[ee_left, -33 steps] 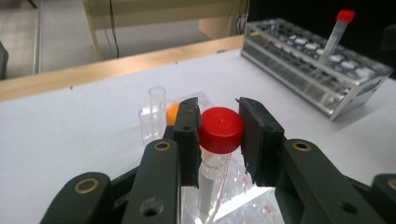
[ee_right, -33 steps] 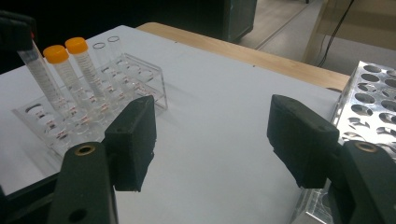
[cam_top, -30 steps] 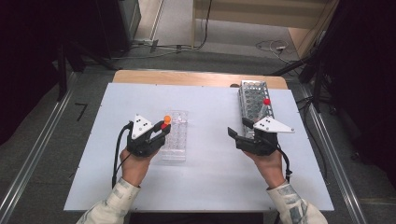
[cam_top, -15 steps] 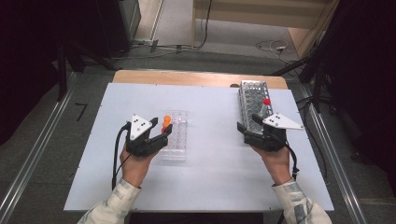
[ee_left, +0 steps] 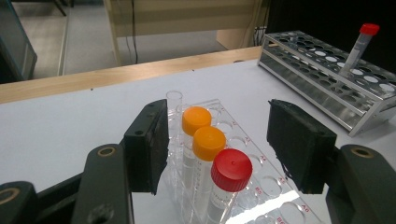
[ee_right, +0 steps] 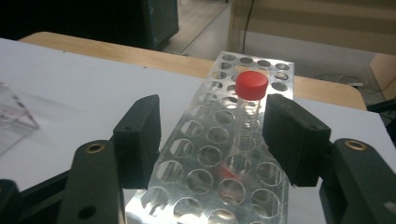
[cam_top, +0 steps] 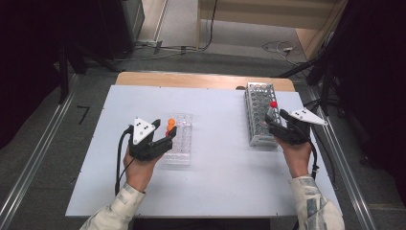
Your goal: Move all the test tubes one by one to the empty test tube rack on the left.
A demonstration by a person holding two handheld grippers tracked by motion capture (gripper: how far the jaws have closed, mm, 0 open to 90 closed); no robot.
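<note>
The right tool (ee_right: 212, 140) stands wide open, holding nothing, its jaws flanking a clear red-capped tube (ee_right: 247, 116) upright in the metal rack (ee_right: 205, 182). The left tool (ee_left: 217, 147), equally open and empty, frames two orange-capped tubes (ee_left: 201, 135) and a red-capped one (ee_left: 229, 179) in the clear rack (ee_left: 275, 205) on the table (cam_top: 220, 167).

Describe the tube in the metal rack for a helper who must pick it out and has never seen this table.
Look at the white table, right side, where a silver perforated metal rack stands. One clear plastic tube with a red cap stands in it, between the open jaws of the right tool. It is the rack's only tube; other capped tubes sit in the clear plastic rack.
</note>
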